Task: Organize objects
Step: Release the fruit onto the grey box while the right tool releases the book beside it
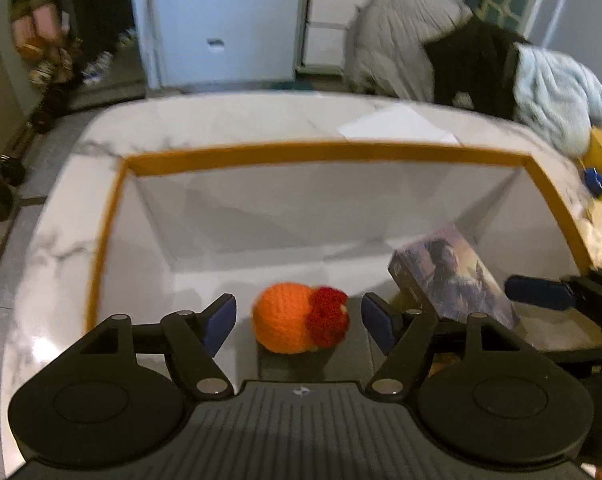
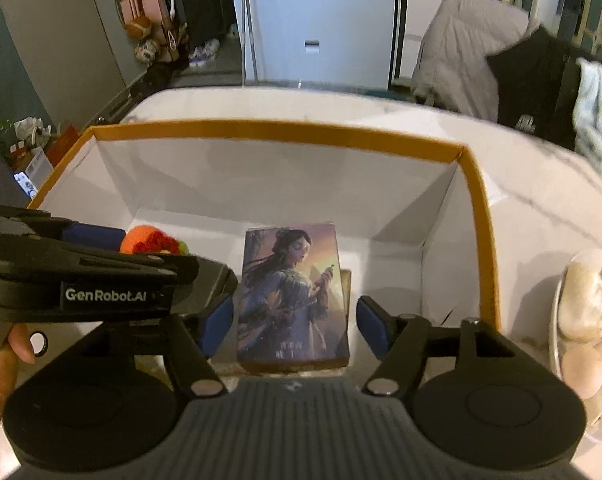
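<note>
An orange and red crocheted toy (image 1: pixel 299 318) lies on the white floor of an orange-rimmed box (image 1: pixel 325 151). My left gripper (image 1: pixel 299 320) is open, with its blue pads on either side of the toy and apart from it. A small illustrated box showing a woman (image 2: pixel 295 296) rests in the same orange-rimmed box (image 2: pixel 277 130). My right gripper (image 2: pixel 295 326) is open around it with gaps on both sides. The toy (image 2: pixel 149 240) and the left gripper (image 2: pixel 93 234) show at the left of the right wrist view. The illustrated box (image 1: pixel 453 276) shows at the right of the left wrist view.
The box stands on a white marble table (image 1: pixel 229 120). A sheet of paper (image 1: pixel 401 124) lies behind it. A plate of pale plush items (image 2: pixel 585 320) sits right of the box. Clothes hang over chairs (image 1: pixel 473 64) beyond the table.
</note>
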`<state>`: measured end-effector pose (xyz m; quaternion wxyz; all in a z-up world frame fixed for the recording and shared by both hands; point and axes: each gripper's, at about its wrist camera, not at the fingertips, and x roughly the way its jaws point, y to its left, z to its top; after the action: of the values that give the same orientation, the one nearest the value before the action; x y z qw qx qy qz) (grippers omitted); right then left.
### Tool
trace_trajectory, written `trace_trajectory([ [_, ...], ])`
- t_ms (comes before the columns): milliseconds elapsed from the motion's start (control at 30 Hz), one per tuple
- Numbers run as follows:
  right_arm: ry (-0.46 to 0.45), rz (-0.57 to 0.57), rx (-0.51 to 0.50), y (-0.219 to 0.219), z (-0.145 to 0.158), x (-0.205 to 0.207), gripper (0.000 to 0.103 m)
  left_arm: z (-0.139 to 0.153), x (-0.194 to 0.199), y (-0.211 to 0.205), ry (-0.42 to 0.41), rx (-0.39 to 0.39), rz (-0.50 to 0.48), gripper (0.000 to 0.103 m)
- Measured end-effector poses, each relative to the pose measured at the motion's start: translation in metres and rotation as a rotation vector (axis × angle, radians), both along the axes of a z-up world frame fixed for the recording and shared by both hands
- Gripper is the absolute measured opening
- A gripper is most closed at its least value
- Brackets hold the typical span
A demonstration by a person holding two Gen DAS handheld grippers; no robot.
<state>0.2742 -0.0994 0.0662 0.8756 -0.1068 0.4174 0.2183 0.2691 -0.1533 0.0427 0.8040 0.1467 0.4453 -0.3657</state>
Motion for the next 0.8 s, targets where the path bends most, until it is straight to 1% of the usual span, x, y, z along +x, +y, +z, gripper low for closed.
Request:
trace_trajectory([
  [67,-0.045,0.008,-0.016,0.001,0.002,-0.006,0.070,0.006,-0.005,0.003,-0.038,-0.017,0.001,0.082],
  [100,-0.061,0.012,-0.024,0.002,0.002,-0.010,0.073,0.009,-0.008,0.004,-0.052,-0.020,0.002,0.083],
  [233,-0.105,0.023,-0.033,0.001,0.004,-0.024,0.073,0.015,-0.020,0.007,-0.064,-0.020,-0.015,0.084],
  [333,-0.123,0.025,-0.024,0.001,0.010,-0.034,0.074,0.022,-0.032,0.012,-0.086,-0.037,-0.015,0.084],
  [467,-0.173,0.026,-0.017,0.001,0.021,-0.053,0.075,0.032,-0.047,0.025,-0.120,-0.076,0.006,0.084],
  [633,-0.222,0.034,-0.008,-0.005,0.037,-0.078,0.078,0.045,-0.063,0.045,-0.141,-0.123,0.028,0.084],
  [800,-0.314,0.041,0.014,-0.017,0.046,-0.118,0.079,0.055,-0.088,0.068,-0.194,-0.160,0.044,0.085],
])
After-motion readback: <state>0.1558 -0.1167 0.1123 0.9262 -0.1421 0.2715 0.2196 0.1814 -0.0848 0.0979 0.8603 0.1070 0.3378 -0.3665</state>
